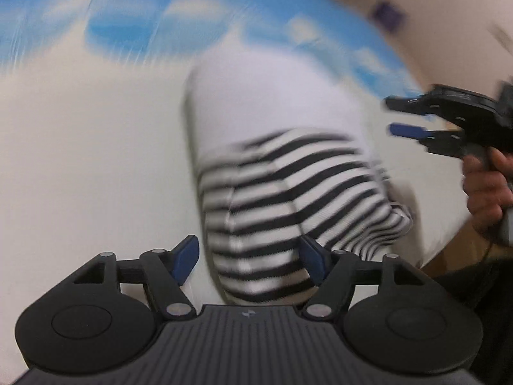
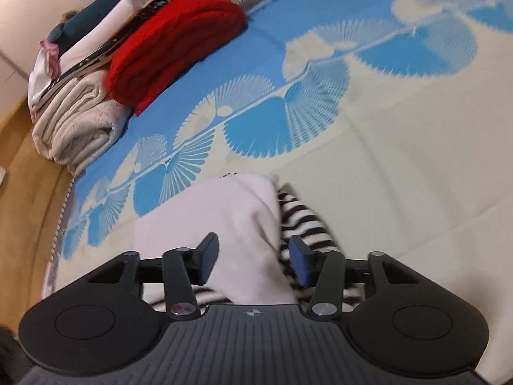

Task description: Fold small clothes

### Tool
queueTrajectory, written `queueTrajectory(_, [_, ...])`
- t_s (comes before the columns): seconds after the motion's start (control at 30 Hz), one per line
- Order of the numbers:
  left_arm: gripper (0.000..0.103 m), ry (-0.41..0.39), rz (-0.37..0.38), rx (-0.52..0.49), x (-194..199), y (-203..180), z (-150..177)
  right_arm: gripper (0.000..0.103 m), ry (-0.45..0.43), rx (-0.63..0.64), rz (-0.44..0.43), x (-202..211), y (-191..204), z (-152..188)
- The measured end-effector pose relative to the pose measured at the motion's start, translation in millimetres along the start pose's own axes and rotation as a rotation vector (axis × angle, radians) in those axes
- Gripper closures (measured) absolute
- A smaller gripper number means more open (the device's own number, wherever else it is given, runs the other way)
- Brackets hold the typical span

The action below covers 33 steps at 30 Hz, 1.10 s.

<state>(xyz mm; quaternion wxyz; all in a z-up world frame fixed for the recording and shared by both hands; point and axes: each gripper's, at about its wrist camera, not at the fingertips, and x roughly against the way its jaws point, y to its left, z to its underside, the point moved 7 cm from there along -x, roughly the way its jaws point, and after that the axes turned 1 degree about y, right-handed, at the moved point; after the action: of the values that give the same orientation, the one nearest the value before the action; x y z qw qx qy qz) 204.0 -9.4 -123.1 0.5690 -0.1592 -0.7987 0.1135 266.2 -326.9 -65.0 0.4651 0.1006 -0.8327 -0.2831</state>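
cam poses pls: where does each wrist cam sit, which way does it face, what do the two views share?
Left wrist: behind the open left gripper, looking down on the striped garment; the right gripper and a hand show at the right edge.
Right wrist: behind the open right gripper, facing across the bedsheet toward the folded pile.
Shared: garment, sheet.

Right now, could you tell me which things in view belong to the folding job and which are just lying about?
Job:
- striped garment with white part
- left gripper, open over it
- right gripper, open over it

Lying about:
- red folded cloth
- stack of folded clothes
- blue patterned bedsheet
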Motion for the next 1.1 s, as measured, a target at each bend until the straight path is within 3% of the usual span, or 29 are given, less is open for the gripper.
queueTrajectory(0.07, [0.017, 0.021, -0.003, 0.015, -5.5, 4.2, -1.7, 0.050, 0.018, -0.021, 0.019, -17.6, 0.2, -3.9])
queueTrajectory(0.23, [0.014, 0.050, -0.043, -0.066, -10.6, 8.4, -3.7, 0.051, 0.088, -0.072, 0.061, -57.7, -1.3, -3.5])
queueTrajectory(0.27, [0.014, 0.049, -0.044, -0.069, -12.5, 5.4, -4.1, 0.054, 0.095, -0.059, 0.064, -63.7, 2.4, -2.4])
queueTrajectory(0.33, [0.014, 0.042, -0.051, -0.082, -11.5, 3.6, -4.8, 0.088, 0.066, -0.027, 0.078, -65.8, 10.9, -3.9])
queueTrajectory(0.37, [0.014, 0.034, -0.059, -0.096, -10.1, 1.7, -3.1, 0.095, 0.028, -0.054, 0.052, -60.8, 14.1, -9.4])
queueTrajectory(0.43, [0.013, 0.008, -0.088, -0.160, -13.1, -7.2, -3.7, 0.098, -0.086, -0.156, -0.051, -42.0, 14.8, -22.7])
queueTrajectory(0.5, [0.012, -0.008, -0.120, -0.225, -14.0, -14.3, -3.7, 0.098, -0.168, -0.169, -0.127, -25.9, 19.0, -31.0])
queueTrajectory(0.53, [0.012, -0.006, -0.132, -0.246, -15.8, -16.0, -2.7, 0.099, -0.168, -0.126, -0.085, -27.5, 19.7, -30.5])
queueTrajectory(0.63, [0.011, 0.005, -0.127, -0.243, -19.3, -15.4, 0.0, 0.099, -0.029, -0.010, 0.212, -59.6, 1.4, -12.4])
queueTrajectory(0.77, [0.011, 0.012, -0.143, -0.235, -18.6, -11.3, 0.3, 0.101, -0.068, 0.078, 0.351, -61.3, -1.0, -11.3])
queueTrajectory(0.83, [0.011, 0.002, -0.128, -0.214, -14.7, -10.4, -2.1, 0.096, -0.096, 0.075, 0.406, -53.5, -5.2, -16.0])
queueTrajectory(0.93, [0.011, -0.083, -0.101, -0.178, 0.9, -13.3, -13.0, 0.093, -0.116, -0.062, 0.268, -34.8, -16.7, -18.1])
queueTrajectory(1.0, [0.011, -0.122, -0.078, -0.149, 6.9, -14.6, -18.5, 0.059, -0.077, -0.092, 0.140, -30.4, -12.6, -10.4])
queueTrajectory(1.07, [0.011, -0.142, -0.057, -0.104, 8.2, -14.2, -22.6, 0.044, -0.014, -0.072, 0.061, -28.1, -6.6, 1.4])
queueTrajectory(1.1, [0.011, -0.145, -0.045, -0.083, 7.0, -14.1, -24.0, 0.044, 0.015, -0.057, 0.035, -28.7, -3.6, 6.4])
